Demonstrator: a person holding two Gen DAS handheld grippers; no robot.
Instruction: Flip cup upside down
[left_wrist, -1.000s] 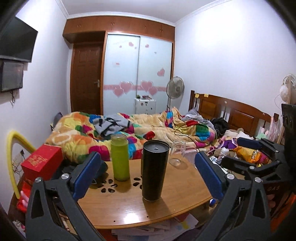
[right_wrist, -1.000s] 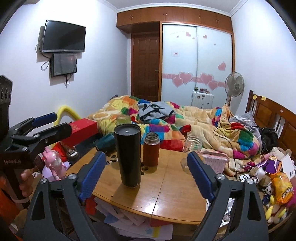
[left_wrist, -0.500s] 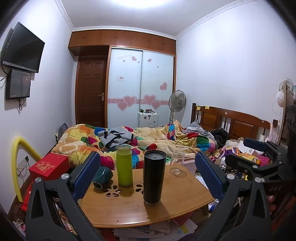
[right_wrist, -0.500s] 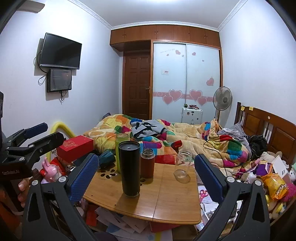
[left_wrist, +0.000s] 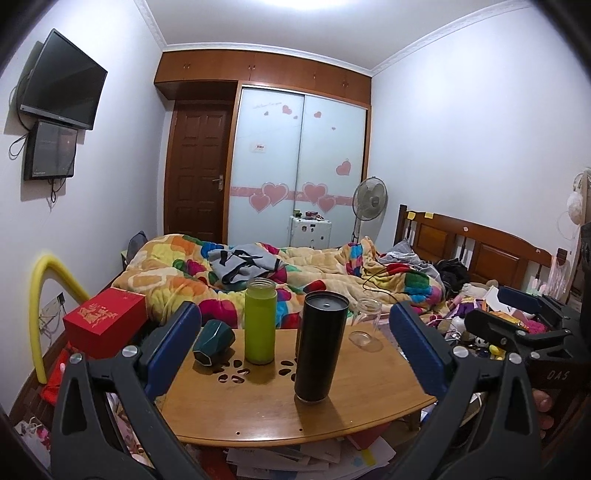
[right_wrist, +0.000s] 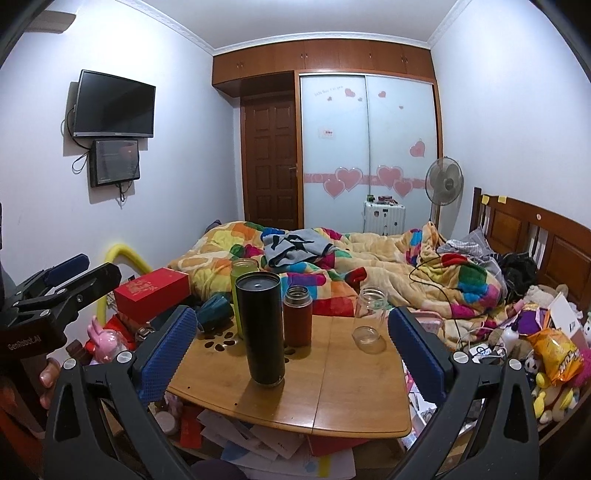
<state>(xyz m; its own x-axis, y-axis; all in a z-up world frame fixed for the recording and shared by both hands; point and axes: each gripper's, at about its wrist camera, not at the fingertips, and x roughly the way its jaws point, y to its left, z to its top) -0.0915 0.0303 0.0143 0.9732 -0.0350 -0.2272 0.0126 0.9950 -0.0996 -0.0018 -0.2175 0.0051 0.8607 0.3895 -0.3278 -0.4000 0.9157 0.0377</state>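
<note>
A tall black tumbler (left_wrist: 319, 347) (right_wrist: 261, 328) stands upright near the front of the wooden table (left_wrist: 369, 398) (right_wrist: 354, 398). A green bottle (left_wrist: 260, 321) (right_wrist: 242, 291), a brown bottle (right_wrist: 297, 315), a clear glass jar (left_wrist: 364, 326) (right_wrist: 369, 319) and a dark teal cup (left_wrist: 214, 341) (right_wrist: 214, 312) lying on its side are behind it. My left gripper (left_wrist: 295, 347) is open and empty, held back from the table. My right gripper (right_wrist: 291, 350) is open and empty too. Each gripper shows at the edge of the other's view.
A bed with a colourful quilt (left_wrist: 295, 273) lies behind the table. A red box (left_wrist: 105, 321) sits at the left, a yellow foam tube (left_wrist: 44, 288) beside it. Papers (right_wrist: 266, 439) lie under the table. Toys and snack bags (right_wrist: 554, 350) crowd the right.
Both grippers have pulled back and tilted up from the table, so the cups look smaller and more of the room shows. Both stay open. Nothing on the table moved.
</note>
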